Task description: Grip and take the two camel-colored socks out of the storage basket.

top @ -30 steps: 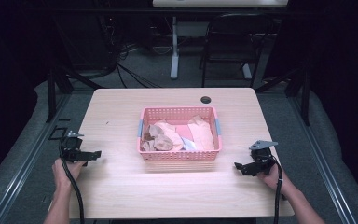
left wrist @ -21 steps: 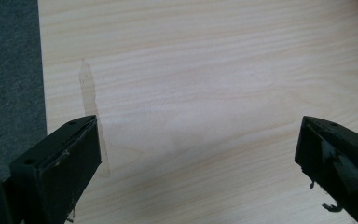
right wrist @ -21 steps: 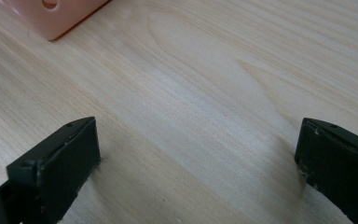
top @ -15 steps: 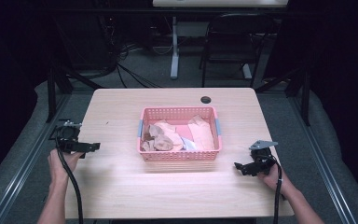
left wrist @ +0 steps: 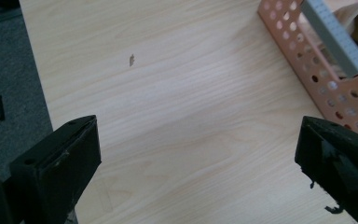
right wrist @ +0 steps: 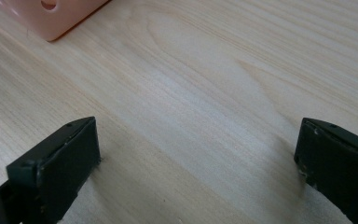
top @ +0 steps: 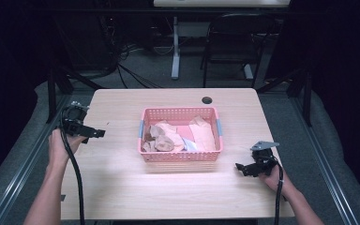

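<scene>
Left gripper (top: 85, 132) — held raised at the left edge of the bench (top: 122, 187), above the wood, its jaws spread wide and empty, pointing right toward the basket; the left hand (top: 58, 147) grips it from below, forearm running in from the bottom edge. In the left gripper view the jaws frame bare wood, with the basket's perforated wall and grey handle (left wrist: 335, 42) at upper right.

Pink basket (top: 180, 154) — at the middle of the bench, well apart from both grippers. It holds a loose heap of crumpled cloths (top: 166, 138) in tan, pink and pale blue, some lapping toward the rim.

Right gripper (top: 251, 168) — low over the bench near the basket's front right corner, jaws likewise released and holding nothing; the right hand (top: 274, 176) rests behind it, wrist near the surface. The right gripper view shows a basket corner (right wrist: 51, 18) at upper left.

Probable risks: a side-on approach from the left may strike the light basket's wall and push it across the bench; open jaws plunged into the heap may pinch several cloths together, or catch the perforations and lift the basket with them.
</scene>
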A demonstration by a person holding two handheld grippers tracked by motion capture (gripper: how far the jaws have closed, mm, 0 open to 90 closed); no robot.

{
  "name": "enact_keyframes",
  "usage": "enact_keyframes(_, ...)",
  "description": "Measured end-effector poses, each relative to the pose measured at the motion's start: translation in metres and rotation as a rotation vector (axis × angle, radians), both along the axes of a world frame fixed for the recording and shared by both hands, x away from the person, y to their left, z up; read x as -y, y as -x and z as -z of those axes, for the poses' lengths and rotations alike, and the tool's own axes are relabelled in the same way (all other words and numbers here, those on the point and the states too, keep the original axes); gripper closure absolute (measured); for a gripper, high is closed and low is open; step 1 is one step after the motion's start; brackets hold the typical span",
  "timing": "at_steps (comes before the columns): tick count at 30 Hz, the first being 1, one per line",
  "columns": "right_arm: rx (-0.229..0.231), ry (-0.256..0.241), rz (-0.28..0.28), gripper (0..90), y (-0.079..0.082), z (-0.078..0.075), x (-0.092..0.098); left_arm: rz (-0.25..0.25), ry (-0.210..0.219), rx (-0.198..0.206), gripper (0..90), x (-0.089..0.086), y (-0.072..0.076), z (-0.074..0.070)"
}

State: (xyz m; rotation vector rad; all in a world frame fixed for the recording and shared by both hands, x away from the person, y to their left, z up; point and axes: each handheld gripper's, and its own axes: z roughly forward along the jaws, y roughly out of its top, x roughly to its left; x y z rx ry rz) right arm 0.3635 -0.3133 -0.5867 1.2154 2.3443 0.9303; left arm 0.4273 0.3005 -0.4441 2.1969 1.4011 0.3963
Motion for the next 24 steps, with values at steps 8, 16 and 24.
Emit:
enact_keyframes(8,0.0,0.0,-0.001,0.0,0.0,0.0,0.0,0.064,-0.03,0.006,0.1,0.028,-0.007,-0.02)
enact_keyframes(16,-0.001,0.0,-0.001,0.0,0.0,0.0,0.0,0.13,-0.065,0.003,0.1,0.058,-0.016,-0.036)
enact_keyframes(24,0.0,0.0,-0.001,0.0,0.0,0.0,0.0,0.169,-0.088,-0.027,0.1,0.083,-0.026,-0.037)
